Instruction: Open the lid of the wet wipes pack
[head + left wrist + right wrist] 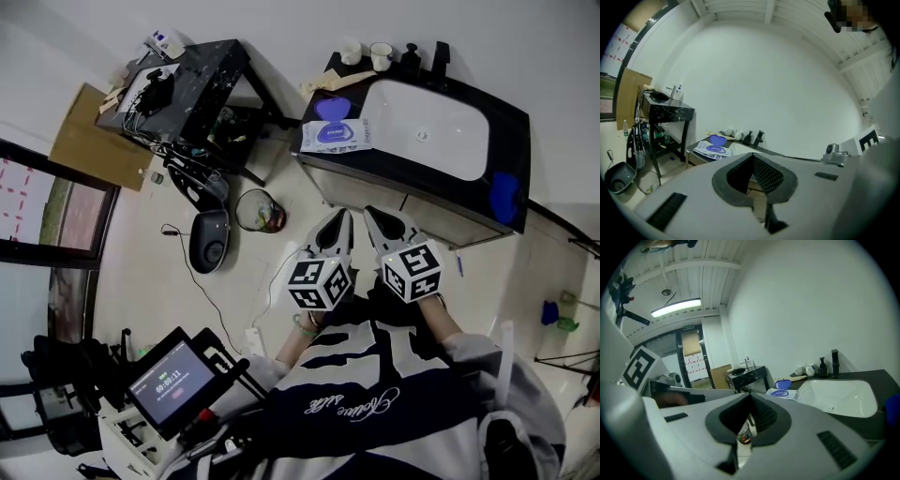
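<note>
Wet wipes pack (336, 136) lies flat at the left end of the table (514, 141), beside the sink (431, 131). Its purple lid (332, 108) appears already flipped up. Left claw (343, 216) and right claw (371, 214) are both clenched on nothing, well apart from the pack. Risk: pack sits near the table edge; a careless nudge could slide it off or drop the lid shut.

Left gripper (337, 228) and right gripper (384, 223) held side by side close before torso, pointed forward, tips splayed slightly apart. Left fingers (769, 176) met at tips, nothing between. Right fingers (764, 416) likewise closed, empty. Forearms drawn in.
</note>
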A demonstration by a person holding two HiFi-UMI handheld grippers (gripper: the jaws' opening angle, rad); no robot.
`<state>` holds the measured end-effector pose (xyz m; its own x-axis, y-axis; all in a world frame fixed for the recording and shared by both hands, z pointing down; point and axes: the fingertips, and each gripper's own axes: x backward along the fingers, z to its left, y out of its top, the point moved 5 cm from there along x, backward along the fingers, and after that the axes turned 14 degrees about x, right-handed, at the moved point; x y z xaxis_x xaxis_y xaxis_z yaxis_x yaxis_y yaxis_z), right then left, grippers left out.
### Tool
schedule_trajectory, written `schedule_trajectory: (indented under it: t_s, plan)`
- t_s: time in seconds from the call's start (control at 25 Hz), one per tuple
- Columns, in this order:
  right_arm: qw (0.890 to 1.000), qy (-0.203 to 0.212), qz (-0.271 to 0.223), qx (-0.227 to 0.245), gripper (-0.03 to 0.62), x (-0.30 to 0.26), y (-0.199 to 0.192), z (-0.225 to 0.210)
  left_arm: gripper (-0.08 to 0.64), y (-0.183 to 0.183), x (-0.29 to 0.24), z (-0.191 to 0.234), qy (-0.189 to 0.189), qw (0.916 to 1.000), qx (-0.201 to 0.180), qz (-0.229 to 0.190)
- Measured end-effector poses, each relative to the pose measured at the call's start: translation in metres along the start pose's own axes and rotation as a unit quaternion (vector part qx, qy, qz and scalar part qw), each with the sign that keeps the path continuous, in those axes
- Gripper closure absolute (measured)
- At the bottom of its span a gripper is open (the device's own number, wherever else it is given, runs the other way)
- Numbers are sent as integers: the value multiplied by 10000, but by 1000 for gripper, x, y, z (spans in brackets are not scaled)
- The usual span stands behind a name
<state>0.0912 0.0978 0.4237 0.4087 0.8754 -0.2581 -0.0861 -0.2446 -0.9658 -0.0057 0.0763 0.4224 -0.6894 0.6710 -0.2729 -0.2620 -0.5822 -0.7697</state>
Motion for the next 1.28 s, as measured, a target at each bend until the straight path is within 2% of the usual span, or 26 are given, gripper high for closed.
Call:
schedule_trajectory:
  t_s: [0.24,0.52,0.72,0.96,1.16,1.28]
  plan:
    - [10000,-18,-42,-64,592,-10,-12,15,561,-6,7,17,-68,10000,-70,-15]
    - [9999,-141,-6,19,592,4,13,55,561,9,50,13,-276,9996,-16,23]
    - [9999,-151,-51,60,592,-11,-16,40,561,-11,25,29,-319,9995,-73,6]
    - [9996,-245,88,116,592,11,22,63,561,15,57,9,-413,9991,28,27]
    - [9996,-210,69,155,592,1,3,45,561,1,34,16,-409,9992,-11,14]
    - [9996,-197,86,163,592,0,4,44,561,3,33,15,-389,9992,-20,10]
